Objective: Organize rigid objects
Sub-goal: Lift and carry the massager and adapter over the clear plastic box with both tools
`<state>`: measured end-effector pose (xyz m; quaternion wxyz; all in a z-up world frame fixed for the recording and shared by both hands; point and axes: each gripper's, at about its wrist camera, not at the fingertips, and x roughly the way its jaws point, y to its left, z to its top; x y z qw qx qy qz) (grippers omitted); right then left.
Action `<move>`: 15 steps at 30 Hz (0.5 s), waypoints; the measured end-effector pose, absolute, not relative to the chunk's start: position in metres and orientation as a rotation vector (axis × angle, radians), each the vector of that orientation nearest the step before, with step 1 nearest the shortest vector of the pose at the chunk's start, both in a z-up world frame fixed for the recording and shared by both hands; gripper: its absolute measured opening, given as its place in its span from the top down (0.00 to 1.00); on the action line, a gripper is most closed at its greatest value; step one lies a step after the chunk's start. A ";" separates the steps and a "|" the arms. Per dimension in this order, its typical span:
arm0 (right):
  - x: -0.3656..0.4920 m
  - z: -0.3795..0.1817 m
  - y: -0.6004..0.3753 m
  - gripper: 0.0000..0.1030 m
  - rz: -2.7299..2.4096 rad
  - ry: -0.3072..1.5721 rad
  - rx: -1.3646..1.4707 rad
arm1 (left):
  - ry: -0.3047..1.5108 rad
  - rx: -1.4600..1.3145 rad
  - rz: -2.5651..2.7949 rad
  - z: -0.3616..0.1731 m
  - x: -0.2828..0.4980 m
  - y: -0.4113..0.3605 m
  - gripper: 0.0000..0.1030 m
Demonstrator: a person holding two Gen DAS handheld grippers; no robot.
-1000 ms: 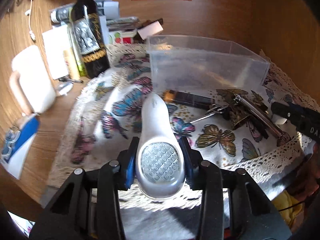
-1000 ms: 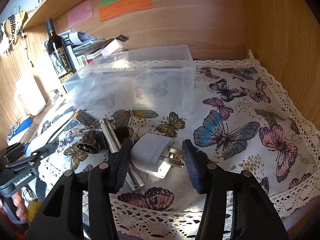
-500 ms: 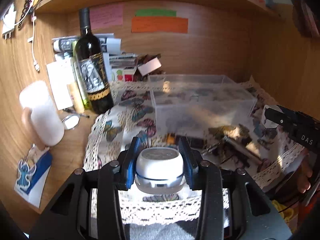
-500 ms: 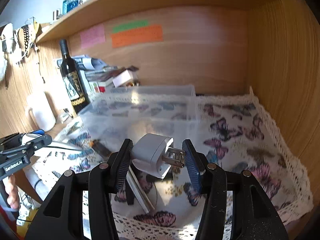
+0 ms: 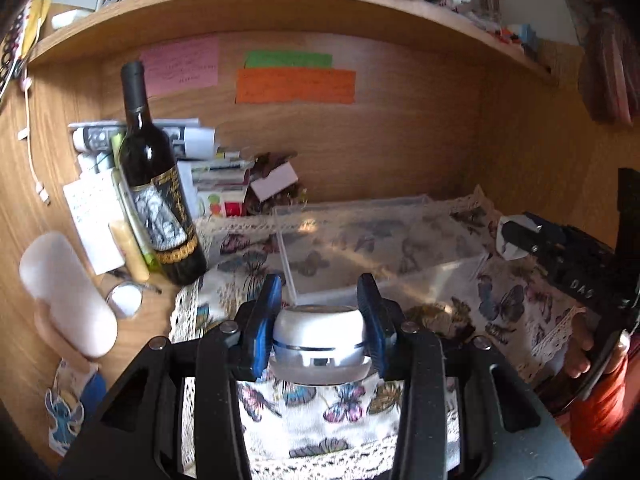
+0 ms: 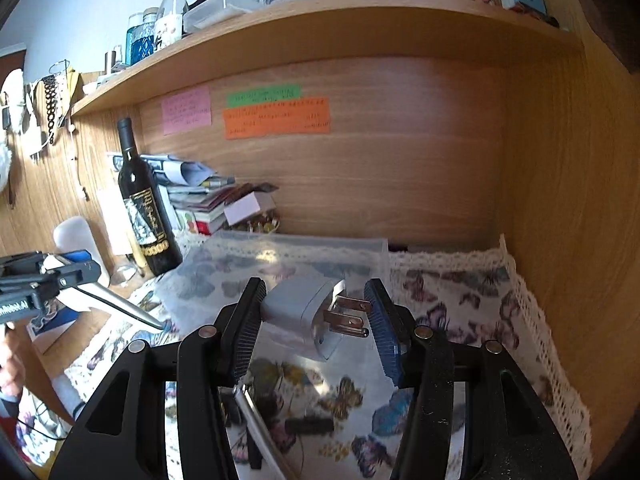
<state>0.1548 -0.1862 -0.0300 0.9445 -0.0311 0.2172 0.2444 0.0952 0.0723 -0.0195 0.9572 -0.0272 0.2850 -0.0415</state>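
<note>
My left gripper [image 5: 320, 320] is shut on a white handheld device [image 5: 319, 340] with a rounded head, held in the air in front of the clear plastic box [image 5: 380, 248]. It shows from the side in the right wrist view [image 6: 112, 300], where its tapered end points toward the box. My right gripper [image 6: 314, 320] is shut on a white plug adapter [image 6: 308, 316] with metal prongs, lifted above the butterfly cloth [image 6: 460, 312] and just in front of the clear box [image 6: 280, 268]. The adapter also shows in the left wrist view [image 5: 510, 238].
A wine bottle [image 5: 156, 192] stands left of the box beside stacked papers and books [image 5: 208, 168]. A white mug [image 5: 64, 292] sits at far left. A metal cylinder [image 6: 256, 412] and dark small items lie on the cloth below my right gripper. Wooden walls close the back and right.
Both grippers have risen from the cloth with their objects and now tilt up toward the back wall. The white device and the adapter left the cloth and hang near the box.
</note>
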 end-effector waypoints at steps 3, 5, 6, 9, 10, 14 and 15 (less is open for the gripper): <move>0.167 -0.025 -0.182 0.53 0.501 0.440 -0.066 | 0.548 -0.056 -0.073 -0.009 0.105 0.076 0.62; 0.177 -0.022 -0.179 0.53 0.507 0.446 -0.064 | 0.523 -0.053 -0.063 -0.005 0.112 0.078 0.62; 0.181 -0.022 -0.178 0.53 0.507 0.449 -0.064 | 0.516 -0.047 -0.055 -0.003 0.118 0.078 0.63; 0.194 -0.023 -0.172 0.53 0.507 0.467 -0.068 | 0.511 -0.048 -0.060 0.000 0.134 0.078 1.00; 0.200 -0.024 -0.170 0.53 0.510 0.476 -0.068 | 0.524 -0.058 -0.073 0.002 0.141 0.079 1.00; 0.213 -0.028 -0.162 0.53 0.519 0.500 -0.062 | 0.532 -0.060 -0.092 0.004 0.160 0.081 1.00; 0.216 -0.031 -0.159 0.53 0.518 0.508 -0.065 | 0.550 -0.051 -0.095 -0.001 0.165 0.081 1.00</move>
